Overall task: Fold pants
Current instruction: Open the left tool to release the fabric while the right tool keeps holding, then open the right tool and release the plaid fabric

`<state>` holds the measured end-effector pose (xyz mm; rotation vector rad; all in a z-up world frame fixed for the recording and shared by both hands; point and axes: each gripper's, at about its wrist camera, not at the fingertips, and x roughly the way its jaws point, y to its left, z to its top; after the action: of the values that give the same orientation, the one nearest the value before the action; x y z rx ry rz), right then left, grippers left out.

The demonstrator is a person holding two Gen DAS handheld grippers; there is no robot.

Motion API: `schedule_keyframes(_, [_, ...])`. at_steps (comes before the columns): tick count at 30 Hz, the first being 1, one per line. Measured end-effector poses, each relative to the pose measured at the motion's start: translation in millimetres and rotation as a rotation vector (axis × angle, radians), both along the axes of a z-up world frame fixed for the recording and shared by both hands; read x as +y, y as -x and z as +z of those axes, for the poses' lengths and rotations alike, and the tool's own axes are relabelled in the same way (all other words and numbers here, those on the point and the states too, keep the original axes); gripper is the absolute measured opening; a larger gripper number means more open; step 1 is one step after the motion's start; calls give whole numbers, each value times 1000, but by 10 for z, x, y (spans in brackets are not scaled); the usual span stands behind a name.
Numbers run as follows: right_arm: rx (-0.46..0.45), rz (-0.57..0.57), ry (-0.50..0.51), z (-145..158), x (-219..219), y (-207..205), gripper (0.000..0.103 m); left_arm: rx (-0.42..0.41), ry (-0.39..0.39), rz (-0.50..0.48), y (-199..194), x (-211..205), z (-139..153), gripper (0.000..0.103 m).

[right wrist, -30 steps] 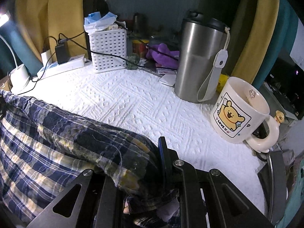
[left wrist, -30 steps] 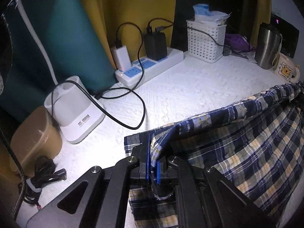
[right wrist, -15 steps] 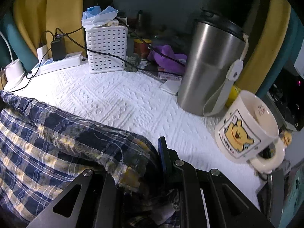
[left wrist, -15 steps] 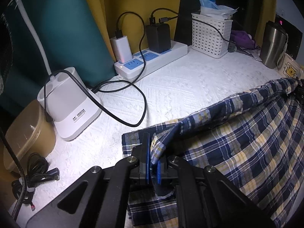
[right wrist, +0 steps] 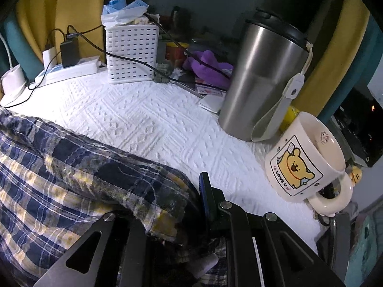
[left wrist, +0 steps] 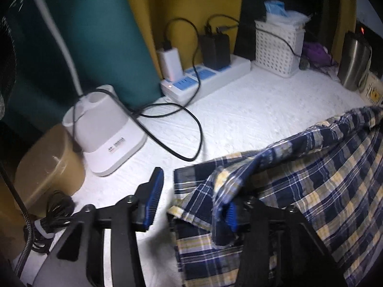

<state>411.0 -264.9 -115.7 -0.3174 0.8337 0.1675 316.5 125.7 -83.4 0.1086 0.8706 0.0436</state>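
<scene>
The blue, white and yellow plaid pants (left wrist: 311, 167) lie on the white textured cloth, their upper layer folded over the lower one. My left gripper (left wrist: 194, 196) is at their left corner and its jaws are opening. The corner of the fabric still drapes over the right blue pad (left wrist: 231, 215), while the left pad (left wrist: 153, 191) stands free of it. In the right wrist view the pants (right wrist: 71, 167) bunch at the lower left, and my right gripper (right wrist: 182, 191) is shut on their thick right edge. Its left finger is hidden under the fabric.
A white lamp base (left wrist: 105, 129), a power strip (left wrist: 205, 76) with chargers and a looping black cable (left wrist: 191, 129) sit at the back left. A white basket (right wrist: 131, 52), a steel tumbler (right wrist: 263, 79) and a bear mug (right wrist: 304, 157) stand close on the right.
The left gripper's jaws have parted and let go of the pants' corner, which now hangs on the right pad. The right gripper keeps its grip and has barely moved.
</scene>
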Motion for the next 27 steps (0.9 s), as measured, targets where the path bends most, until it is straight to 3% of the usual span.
schedule_keyframes(2, [-12, -1, 15, 21, 11, 22, 26, -9, -1, 15, 57, 65, 41, 49])
schedule_keyframes(4, [-43, -16, 42, 67, 9, 47, 52, -18, -5, 35, 115, 130, 67, 51])
schedule_keyframes(5, [-63, -26, 45, 109, -12, 63, 79, -22, -9, 53, 151, 174, 80, 51])
schedule_keyframes(6, [-78, -32, 41, 154, -36, 79, 90, -26, -11, 70, 181, 214, 95, 51])
schedule_keyframes(12, [-113, -53, 47, 348, -164, 251, 90, -57, 30, 144, 399, 436, 254, 51])
schedule_keyframes(17, [-117, -72, 21, 434, -275, 520, 90, -71, 53, 120, 666, 368, 369, 59])
schedule_keyframes(27, [-106, -91, -50, 490, -462, 1159, 90, -55, 121, 103, 1329, 177, 253, 60])
